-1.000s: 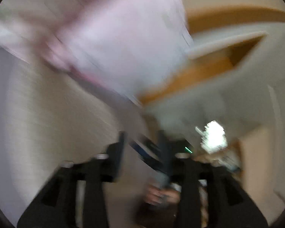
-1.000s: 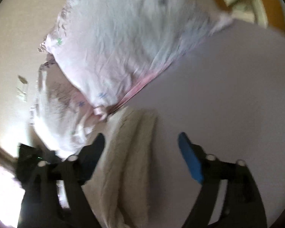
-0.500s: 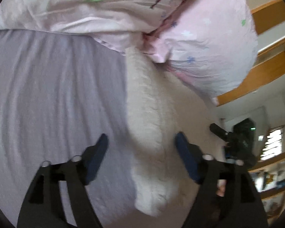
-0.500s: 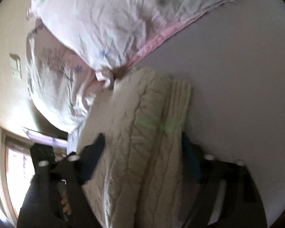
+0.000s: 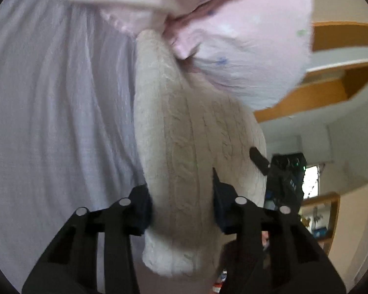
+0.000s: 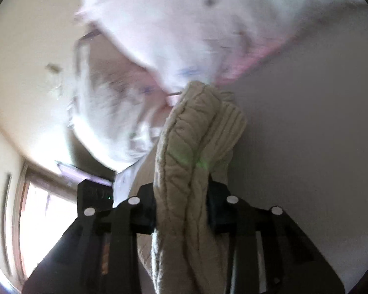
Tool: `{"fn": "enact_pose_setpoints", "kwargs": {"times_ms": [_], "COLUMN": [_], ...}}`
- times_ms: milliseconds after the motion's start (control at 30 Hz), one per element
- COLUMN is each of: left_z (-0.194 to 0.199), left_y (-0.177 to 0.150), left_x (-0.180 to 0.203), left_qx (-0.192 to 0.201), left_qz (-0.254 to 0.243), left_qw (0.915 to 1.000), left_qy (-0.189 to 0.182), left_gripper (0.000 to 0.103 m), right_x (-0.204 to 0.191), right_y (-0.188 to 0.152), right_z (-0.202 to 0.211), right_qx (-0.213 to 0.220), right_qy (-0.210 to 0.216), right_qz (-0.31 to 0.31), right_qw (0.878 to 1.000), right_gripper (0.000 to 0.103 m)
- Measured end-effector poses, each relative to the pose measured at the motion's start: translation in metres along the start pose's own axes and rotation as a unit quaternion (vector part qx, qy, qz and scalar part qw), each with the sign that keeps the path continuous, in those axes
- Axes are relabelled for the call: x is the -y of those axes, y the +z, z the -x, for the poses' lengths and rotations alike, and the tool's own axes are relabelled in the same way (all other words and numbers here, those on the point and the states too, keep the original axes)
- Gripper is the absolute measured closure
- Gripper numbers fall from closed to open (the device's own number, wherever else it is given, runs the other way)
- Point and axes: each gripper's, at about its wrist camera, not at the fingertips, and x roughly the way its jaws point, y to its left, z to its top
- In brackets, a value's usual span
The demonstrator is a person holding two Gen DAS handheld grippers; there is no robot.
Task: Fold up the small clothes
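1. Both grippers had closed in on the cream cable-knit sweater (image 5: 184,152) since half a second earlier, when their jaws stood spread on either side of it; the knit now filled the gap between the fingers in each view.
2. From the left wrist camera, the left gripper (image 5: 181,208) was pinching a thick fold of the sweater, with the dark pads pressed into the knit on both sides and the rounded hem bulging out below the fingers.
3. From the right wrist camera, the right gripper (image 6: 181,208) was likewise clamped on the sweater (image 6: 191,147), which rose between the fingers as a bunched, doubled-over ridge of cable pattern.
4. That sweater lay on the pale lilac bedsheet (image 5: 49,122), its far end touching the pink floral pillows (image 5: 245,49) at the head of the bed.
5. Those pillows (image 6: 184,24) were smeared by motion blur in the right view, so their print could hardly be read there.
6. Beyond the sweater in the left view, the black body of the other gripper (image 5: 285,176) showed a small green light, with a bright window (image 5: 311,181) and a wooden shelf (image 5: 319,93) behind it.
7. Seen from the right wrist, the opposite black unit (image 6: 95,193) sat low at the left, in front of a sunlit window (image 6: 44,215) and a cream wall (image 6: 24,61).
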Motion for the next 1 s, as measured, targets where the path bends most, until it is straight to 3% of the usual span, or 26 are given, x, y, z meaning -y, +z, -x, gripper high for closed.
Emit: {"fn": "enact_pose_setpoints", "kwargs": {"times_ms": [100, 133, 200, 233, 267, 300, 367, 400, 467, 500, 533, 567, 667, 733, 900, 1000], "left_z": [0.056, 0.072, 0.083, 0.088, 0.097, 0.107, 0.126, 0.130, 0.132, 0.124, 0.112, 0.099, 0.065, 0.062, 0.049, 0.070], "left_y": [-0.002, 0.000, 0.001, -0.001, -0.006, -0.011, -0.024, -0.027, -0.038, -0.041, -0.043, -0.045, -0.047, -0.056, -0.054, -0.059], "left_x": [0.000, -0.006, -0.015, -0.020, -0.024, -0.023, -0.008, 0.000, 0.017, 0.027, 0.033, 0.036, 0.035, 0.037, 0.040, 0.037], "left_qx": [0.054, 0.073, 0.088, 0.094, 0.107, 0.123, 0.167, 0.181, 0.195, 0.192, 0.184, 0.170, 0.135, 0.130, 0.121, 0.128], "left_qz": [-0.043, -0.050, -0.060, -0.061, -0.066, -0.076, -0.114, -0.131, -0.168, -0.183, -0.196, -0.209, -0.214, -0.225, -0.234, -0.222], "left_qw": [0.9968, 0.9932, 0.9838, 0.9766, 0.9718, 0.9692, 0.9557, 0.9510, 0.9450, 0.9433, 0.9418, 0.9406, 0.9437, 0.9439, 0.9378, 0.9470], "left_qy": [0.039, 0.075, 0.144, 0.183, 0.200, 0.199, 0.214, 0.214, 0.202, 0.200, 0.202, 0.207, 0.213, 0.204, 0.226, 0.193], "left_gripper": [0.061, 0.059, 0.055, 0.055, 0.055, 0.055, 0.053, 0.047, 0.041, 0.039, 0.039, 0.039, 0.039, 0.039, 0.039, 0.039], "right_x": [-0.031, -0.038, -0.050, -0.052, -0.054, -0.056, -0.062, -0.066, -0.070, -0.071, -0.072, -0.076, -0.087, -0.082, -0.069, -0.090], "right_y": [-0.005, -0.007, -0.013, -0.017, -0.019, -0.019, -0.016, -0.014, -0.010, -0.011, -0.014, -0.020, -0.013, 0.006, 0.007, -0.001], "right_z": [-0.036, -0.049, -0.088, -0.100, -0.102, -0.096, -0.071, -0.060, -0.060, -0.070, -0.081, -0.095, -0.092, -0.093, -0.121, -0.085], "right_qx": [-0.035, -0.043, -0.076, -0.086, -0.078, -0.064, -0.017, 0.004, -0.002, -0.025, -0.043, -0.050, 0.009, 0.037, -0.006, 0.018], "right_qy": [0.007, -0.005, -0.063, -0.100, -0.123, -0.127, -0.135, -0.124, -0.114, -0.124, -0.132, -0.144, -0.181, -0.198, -0.263, -0.250], "right_qz": [0.036, 0.051, 0.098, 0.111, 0.119, 0.119, 0.118, 0.113, 0.104, 0.105, 0.109, 0.121, 0.160, 0.144, 0.163, 0.170], "right_qw": [0.999, 0.998, 0.990, 0.985, 0.982, 0.983, 0.984, 0.986, 0.988, 0.986, 0.984, 0.981, 0.970, 0.969, 0.951, 0.953], "right_gripper": [0.073, 0.072, 0.069, 0.062, 0.057, 0.055, 0.053, 0.053, 0.054, 0.059, 0.092, 0.092, 0.094, 0.094, 0.091, 0.074]}}
